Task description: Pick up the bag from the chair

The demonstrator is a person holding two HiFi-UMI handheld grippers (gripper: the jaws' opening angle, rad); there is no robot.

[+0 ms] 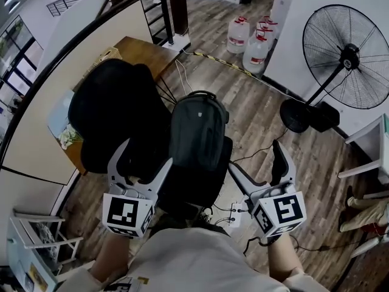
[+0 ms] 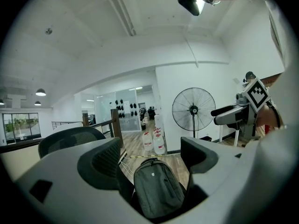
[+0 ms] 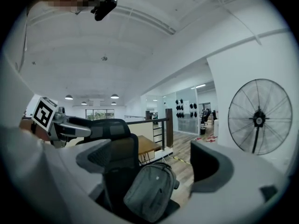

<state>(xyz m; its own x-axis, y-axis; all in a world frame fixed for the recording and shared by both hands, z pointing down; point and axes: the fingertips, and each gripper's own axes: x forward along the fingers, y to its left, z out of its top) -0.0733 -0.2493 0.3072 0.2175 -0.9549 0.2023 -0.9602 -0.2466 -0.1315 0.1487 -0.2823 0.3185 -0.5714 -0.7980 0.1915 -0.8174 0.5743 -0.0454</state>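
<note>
1. The bag (image 1: 197,132), a dark grey backpack, sits on the seat of the black office chair (image 1: 112,111). It is roughly upright and slightly tilted, with its carry handle (image 1: 200,94) at the far top end.
2. The left gripper (image 1: 146,154) hovers at the near left edge of the seat with its jaws spread wide and nothing between them. In the left gripper view the bag shows through the gap, beyond the jaw tips and not touched.
3. The right gripper (image 1: 255,156) is just beside the seat on the near right. Its jaws are also wide apart and empty, and its own view shows the bag ahead and lower, clear of both jaws.
4. Judged from this, the task has barely begun: the grippers are lined up on either side of the bag, but no hold has been taken and the bag's whole weight is on the chair.
5. Left to do: bring a gripper down to the bag, close on a firm part, probably the handle or a top edge, and lift it clear of the seat.
</note>
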